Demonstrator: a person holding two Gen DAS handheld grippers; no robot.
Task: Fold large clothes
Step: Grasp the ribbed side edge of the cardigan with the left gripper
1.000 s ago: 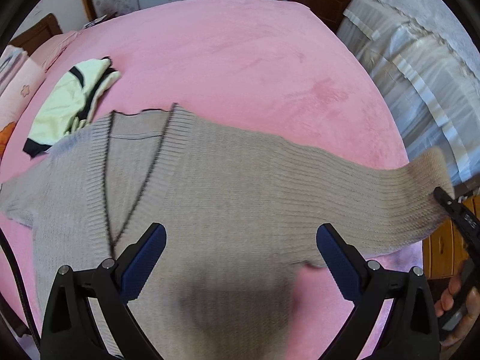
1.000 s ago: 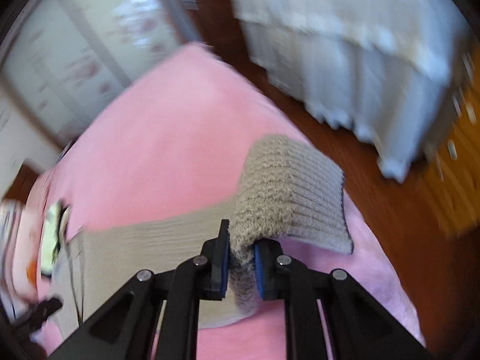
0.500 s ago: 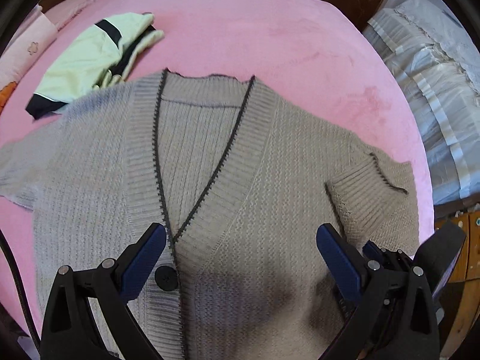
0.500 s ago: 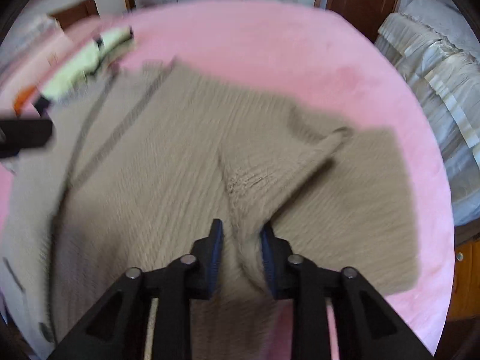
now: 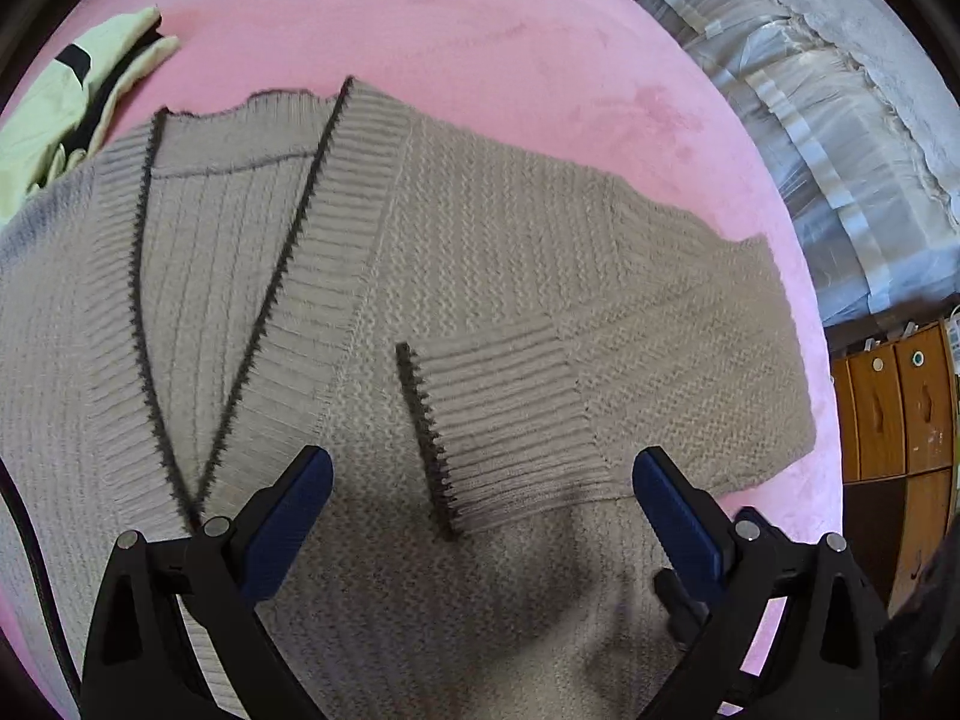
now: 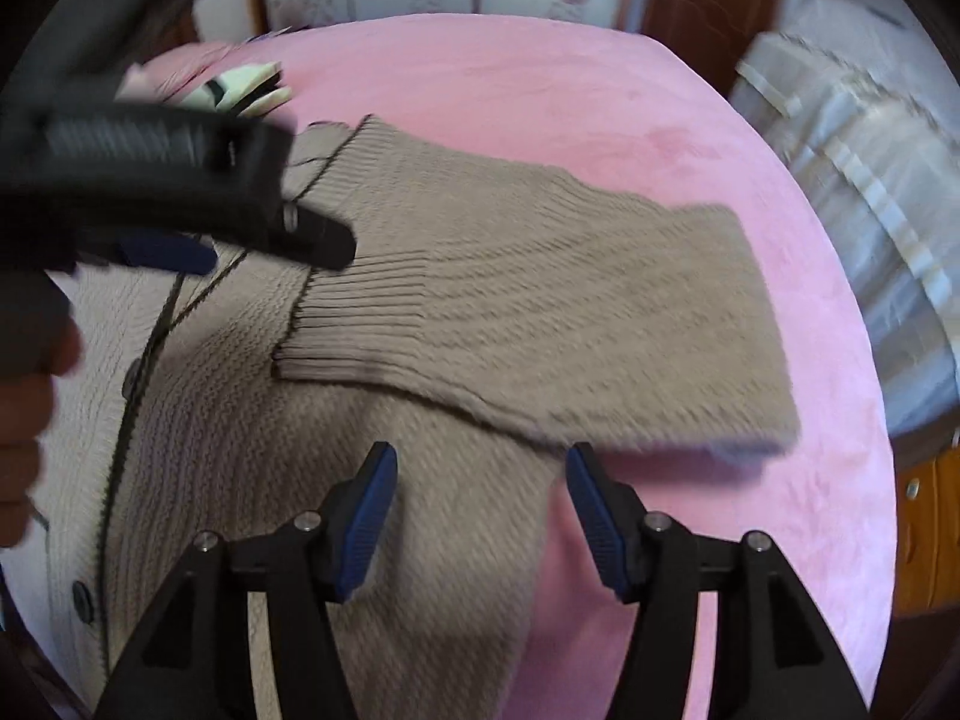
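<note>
A beige knit cardigan with dark trim lies flat on the pink bed. Its right sleeve is folded inward across the chest, with the ribbed cuff near the middle. My left gripper is open and empty, hovering just above the cuff. In the right wrist view the cardigan and folded sleeve show too. My right gripper is open and empty above the sweater's right side, below the sleeve. The left gripper's body shows at the upper left of that view.
A pale green and black garment lies at the bed's far left. A white-covered piece of furniture stands to the right of the bed. Wooden drawers stand at the right. The bed's right edge is close to the sleeve fold.
My right gripper carried the sleeve inward over the chest, let go of it and opened. The sleeve now lies folded. My left gripper stayed open and moved closer over the chest.
</note>
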